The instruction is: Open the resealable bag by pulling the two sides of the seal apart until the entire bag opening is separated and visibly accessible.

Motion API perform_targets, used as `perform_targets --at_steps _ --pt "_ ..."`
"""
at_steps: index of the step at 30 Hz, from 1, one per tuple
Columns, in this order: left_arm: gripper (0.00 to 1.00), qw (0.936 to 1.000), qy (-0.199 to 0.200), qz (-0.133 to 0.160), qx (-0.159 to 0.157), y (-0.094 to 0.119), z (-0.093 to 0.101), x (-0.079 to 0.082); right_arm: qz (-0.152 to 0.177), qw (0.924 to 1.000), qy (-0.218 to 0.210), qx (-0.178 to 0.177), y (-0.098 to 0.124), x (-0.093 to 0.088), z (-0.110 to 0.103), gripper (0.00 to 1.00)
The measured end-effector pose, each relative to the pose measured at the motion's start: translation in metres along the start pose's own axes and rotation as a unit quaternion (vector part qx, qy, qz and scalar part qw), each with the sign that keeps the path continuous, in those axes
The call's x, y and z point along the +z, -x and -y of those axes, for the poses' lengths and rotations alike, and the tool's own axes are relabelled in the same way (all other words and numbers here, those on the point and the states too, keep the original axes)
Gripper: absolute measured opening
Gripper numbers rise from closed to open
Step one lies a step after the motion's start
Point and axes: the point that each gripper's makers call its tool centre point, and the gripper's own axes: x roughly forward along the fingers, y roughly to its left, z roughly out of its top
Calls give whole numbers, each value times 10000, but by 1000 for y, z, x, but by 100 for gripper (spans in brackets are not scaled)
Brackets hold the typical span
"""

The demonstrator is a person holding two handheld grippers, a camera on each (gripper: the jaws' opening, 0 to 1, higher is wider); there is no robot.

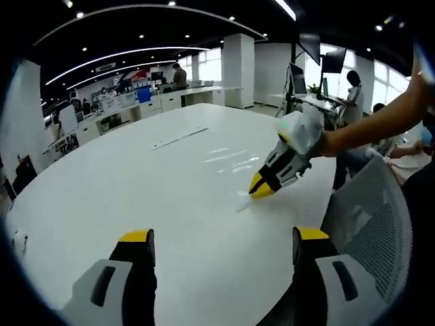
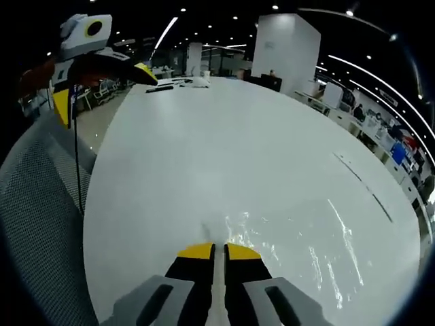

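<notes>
My right tongs (image 2: 219, 252), yellow-tipped black, are pinched together on the near edge of the clear, glossy plastic resealable bag (image 2: 292, 238) lying flat on the broad white desk (image 2: 224, 149). My left tongs (image 1: 224, 239) hover spread wide above the desk, apart from the bag, beside a grey mesh chair (image 1: 370, 224).

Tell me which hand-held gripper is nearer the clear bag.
Right. The right hand-held gripper is shut on the clear bag's edge on the table; the left hand-held gripper is open, apart from it.
</notes>
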Motion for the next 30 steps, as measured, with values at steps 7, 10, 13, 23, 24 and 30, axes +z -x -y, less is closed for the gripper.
perform_targets --at_steps 7,10,13,23,24,30 --pt "80 9998 -87 35 -161 -1 11 0 -109 9995 153 256 6 1 -21 1" --pt "80 9997 -151 -100 -167 -3 12 -6 -133 9991 234 324 8 2 -29 1" --pt "78 9996 -86 -132 -213 -4 13 -10 -112 9990 202 376 11 5 -36 1" --pt "77 9978 -533 -383 -92 -6 14 -17 11 9980 130 611 19 19 -62 1" --pt "76 9980 -503 -355 -123 -6 15 -16 54 9979 156 626 21 22 -66 1" --pt "73 9969 -638 -413 -217 -10 22 -18 111 9963 305 799 24 27 -82 1"
